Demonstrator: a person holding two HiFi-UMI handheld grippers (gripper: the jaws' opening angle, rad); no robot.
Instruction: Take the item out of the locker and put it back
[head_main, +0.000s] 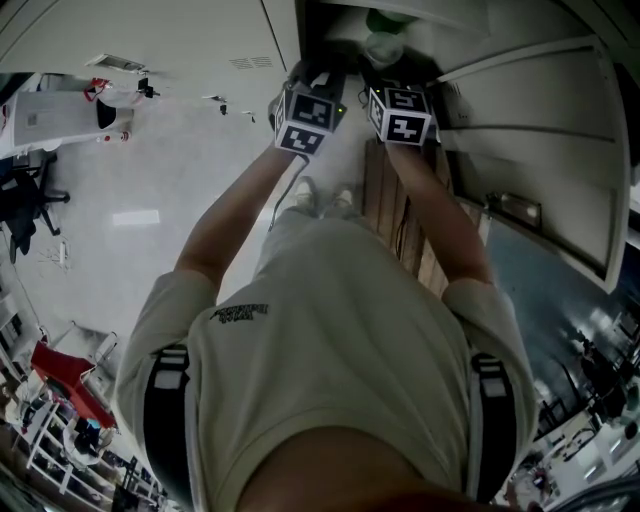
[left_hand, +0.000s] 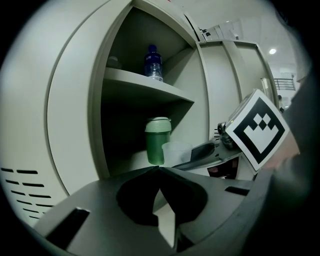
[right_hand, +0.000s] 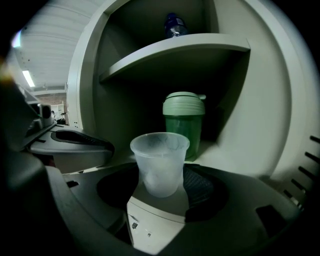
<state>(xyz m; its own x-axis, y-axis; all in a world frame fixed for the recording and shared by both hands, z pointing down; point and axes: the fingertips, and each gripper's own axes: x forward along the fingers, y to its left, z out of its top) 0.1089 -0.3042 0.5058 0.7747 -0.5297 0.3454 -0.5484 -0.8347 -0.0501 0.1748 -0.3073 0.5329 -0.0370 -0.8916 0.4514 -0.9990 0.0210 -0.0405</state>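
We look down over the person's shoulders; both arms reach forward to the open locker (left_hand: 75, 115).

Right tool (right_hand: 160, 186): jaws set wide, pinching a translucent plastic cup (right_hand: 160, 161). One pad lies against each flank of the cup, and the ribbed pad shows on its right side. The cup stands upright with its mouth up and looks empty. It sits at the mouth of the lower compartment, under the shelf (right_hand: 175, 50). We cannot tell whether its base rests on the compartment floor or hangs just above it.

Behind the cup, deeper in the same compartment, a green tumbler (right_hand: 183, 122) with a pale green lid stands upright. In the right gripper view the cup overlaps its lower part; we cannot tell whether they touch.

Upper compartment: a blue bottle (left_hand: 153, 62) stands on the shelf, well apart from the cup.

Left tool (left_hand: 159, 169): jaws pressed together at the tips, nothing between them. It points at the locker opening, just beside the right tool, whose marker cube (left_hand: 257, 129) fills the right of the left gripper view. From there the cup shows beside the tumbler, low in the lower compartment.

In the head view, pale floor (head_main: 170, 180) lies left of the locker.
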